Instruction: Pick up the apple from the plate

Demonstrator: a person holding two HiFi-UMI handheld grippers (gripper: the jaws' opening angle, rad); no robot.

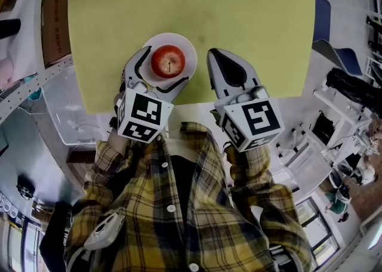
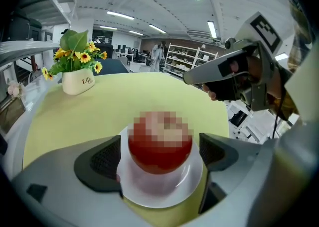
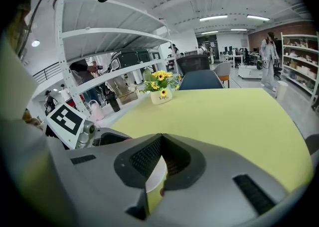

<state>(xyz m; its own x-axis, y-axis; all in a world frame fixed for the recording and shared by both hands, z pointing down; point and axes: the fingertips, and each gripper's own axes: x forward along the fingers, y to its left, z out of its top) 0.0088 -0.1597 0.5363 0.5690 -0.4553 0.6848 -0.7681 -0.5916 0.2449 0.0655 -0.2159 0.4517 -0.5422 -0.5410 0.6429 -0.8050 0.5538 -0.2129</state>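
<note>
Your left tool (image 1: 160, 69) gapes astride the apple (image 1: 168, 61) on its plate (image 1: 186, 47); your right tool (image 1: 218, 59) is closed. Likely firm and slick: clamp its widest middle.

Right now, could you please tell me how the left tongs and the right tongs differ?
The left tongs stand wide open, with the apple between the jaws but untouched; the right tongs are shut and empty. The left tongs hang over the plate; the right tongs hang beside it, over the yellow table. Both are grey and black and point forward and down.
</note>
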